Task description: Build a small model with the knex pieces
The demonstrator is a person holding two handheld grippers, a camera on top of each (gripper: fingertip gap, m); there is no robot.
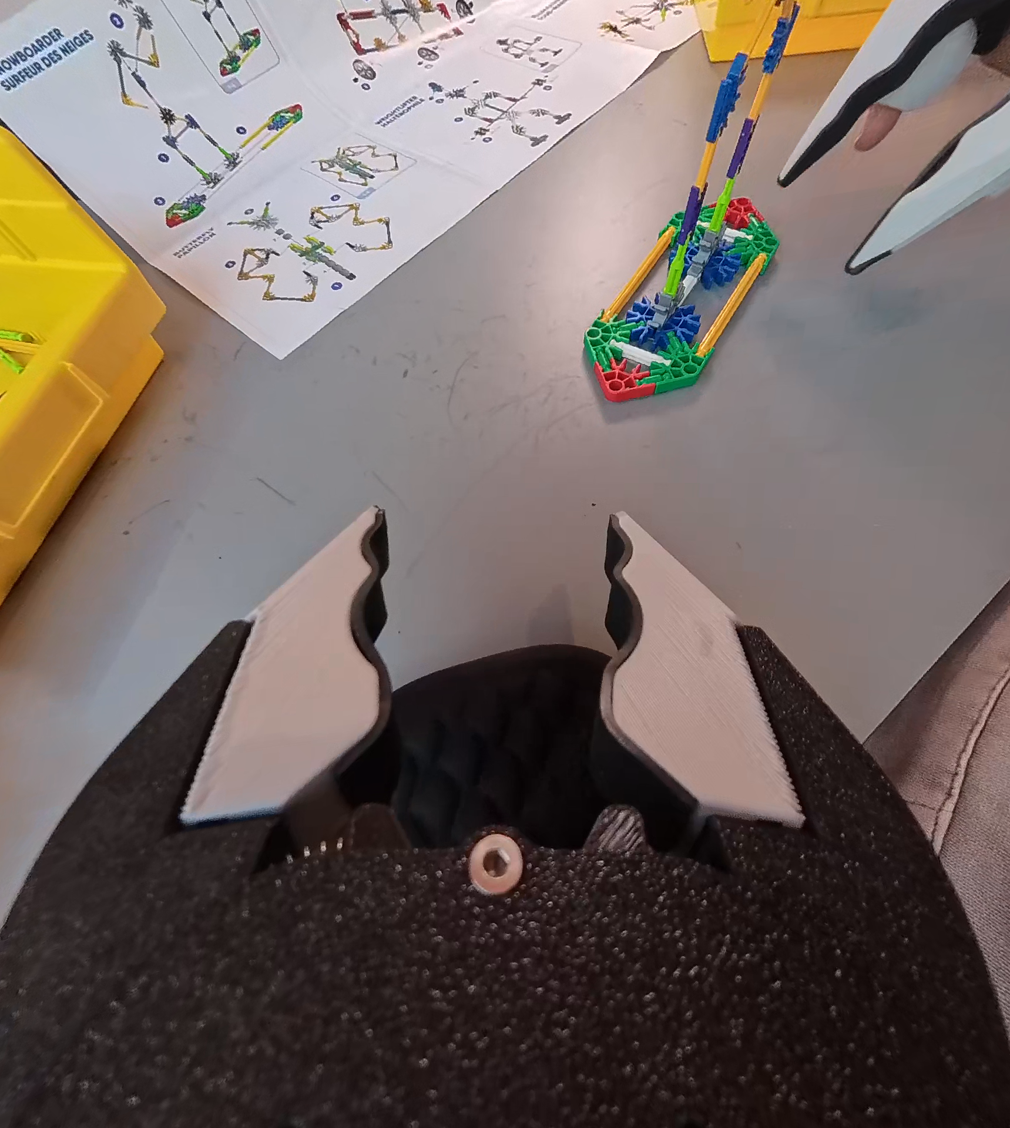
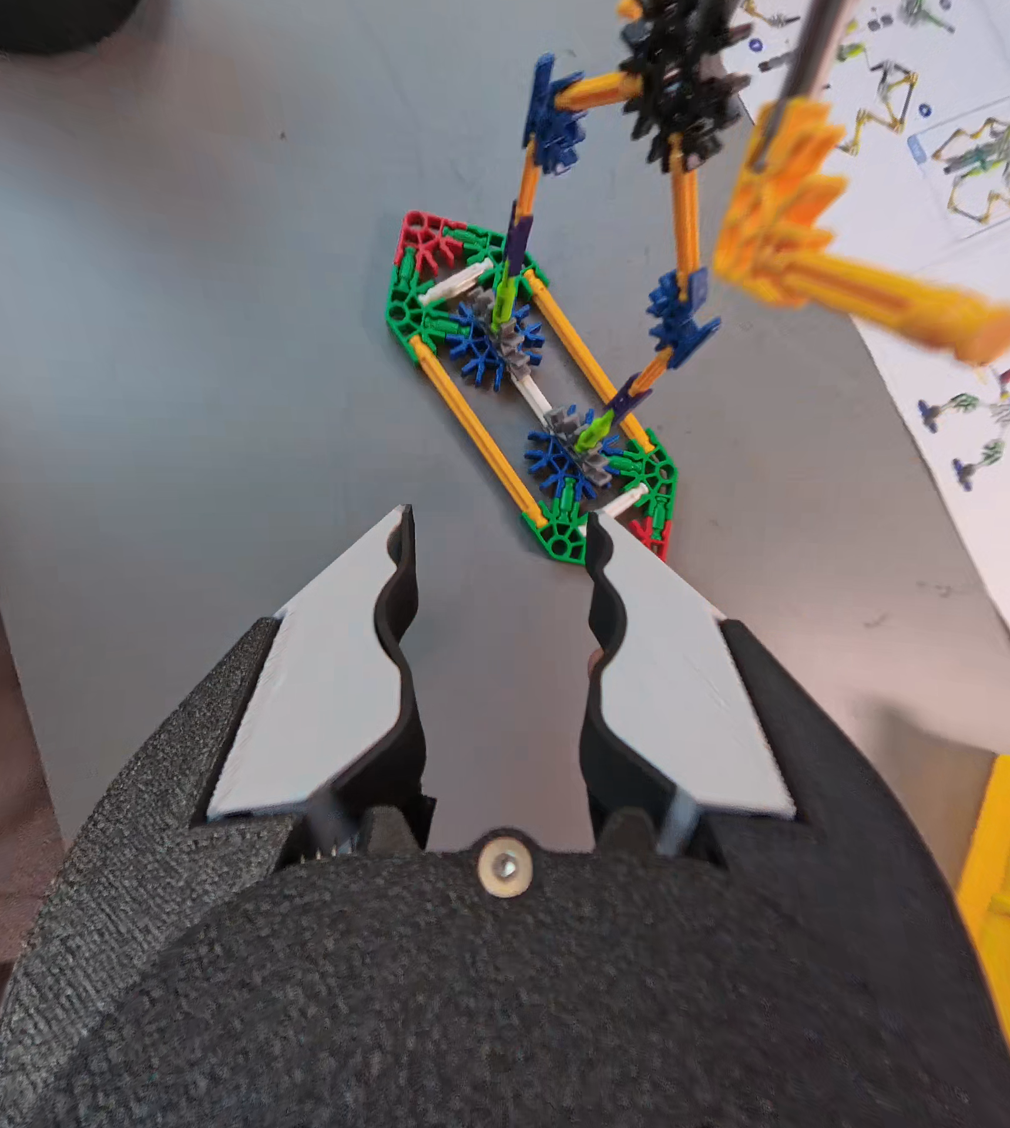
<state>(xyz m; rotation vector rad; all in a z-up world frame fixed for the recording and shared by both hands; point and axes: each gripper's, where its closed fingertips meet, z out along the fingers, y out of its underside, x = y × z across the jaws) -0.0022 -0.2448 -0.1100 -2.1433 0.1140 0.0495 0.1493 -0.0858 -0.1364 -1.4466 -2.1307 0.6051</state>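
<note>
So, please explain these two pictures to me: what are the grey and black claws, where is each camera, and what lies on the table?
Each claw is a hand-held two-finger gripper with a camera behind its fingers. One picture looks along the left gripper, the other along the right gripper. Both are open and hold nothing. On the grey table stands a colourful toy model of plastic rods and connectors; the right gripper is just in front of its base. Nearby lie an instruction sheet and a yellow parts box.
</note>
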